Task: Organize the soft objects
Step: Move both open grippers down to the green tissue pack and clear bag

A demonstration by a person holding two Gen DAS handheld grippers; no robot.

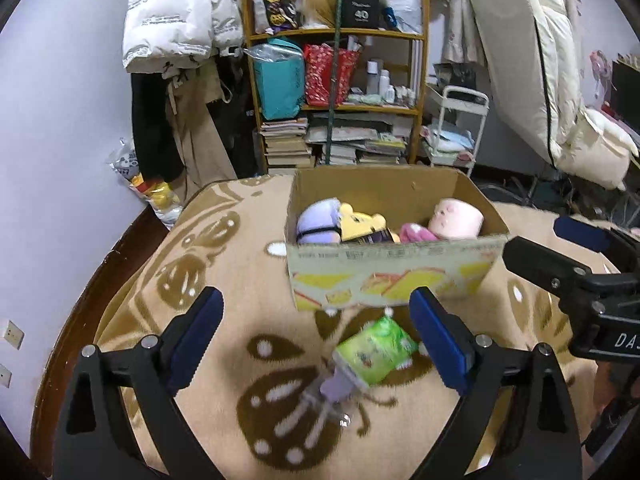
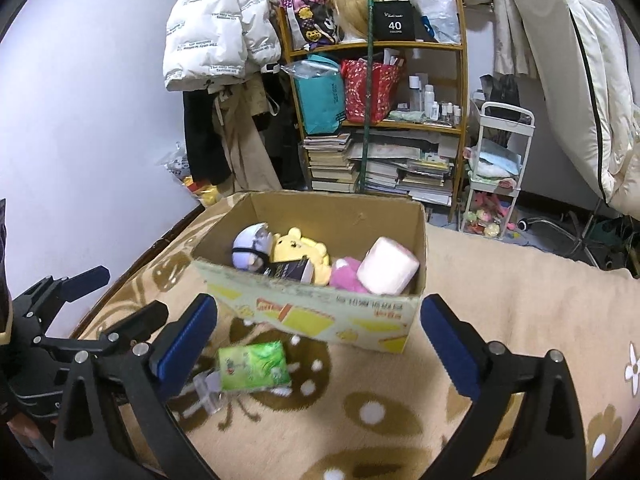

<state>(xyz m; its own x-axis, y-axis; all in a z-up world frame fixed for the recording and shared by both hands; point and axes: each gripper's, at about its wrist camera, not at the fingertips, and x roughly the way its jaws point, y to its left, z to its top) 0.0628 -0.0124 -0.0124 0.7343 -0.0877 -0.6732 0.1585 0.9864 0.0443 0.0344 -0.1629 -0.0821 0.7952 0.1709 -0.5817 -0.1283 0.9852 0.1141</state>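
- The left gripper (image 1: 316, 334) is spread wide and holds nothing; the green packet (image 1: 374, 354) lies on the patterned blanket (image 1: 224, 264) between its blue pads (image 1: 438, 336), nearer the right-hand one and touching neither.
- A pale lilac piece (image 1: 336, 386) sticks out of the packet's near end, toward the gripper; motion blur makes it hard to say whether it is a tag, a clip or part of the wrapper.
- The right gripper (image 2: 318, 344) is likewise released and empty. From it, the packet (image 2: 254, 366) sits low and to the left, just beside its left pad, and the cardboard box (image 2: 320, 316) stands straight ahead.
- Just beyond the packet is the box, already holding a yellow bear plush (image 2: 298, 250), a lavender plush (image 2: 250, 250), a pink plush (image 2: 348, 276) and a pale pink roll (image 2: 386, 266).
- Judgement: the packet looks like the last loose soft item, so the step in hand is probably closing the left gripper on it.
- Risk: the packet lies askew to the pads, so closing could pinch only a corner, and a slick wrapper might squirt out sideways.
- Risk: catching only the lilac piece would leave the packet dangling, apt to swing or drop on the lift.
- Risk: the box's near wall (image 1: 394, 276) stands close ahead of the left gripper; a low carry could shove the light box along the blanket.
- Risk: the two grippers sit close together, so they may knock one another if both reach in.
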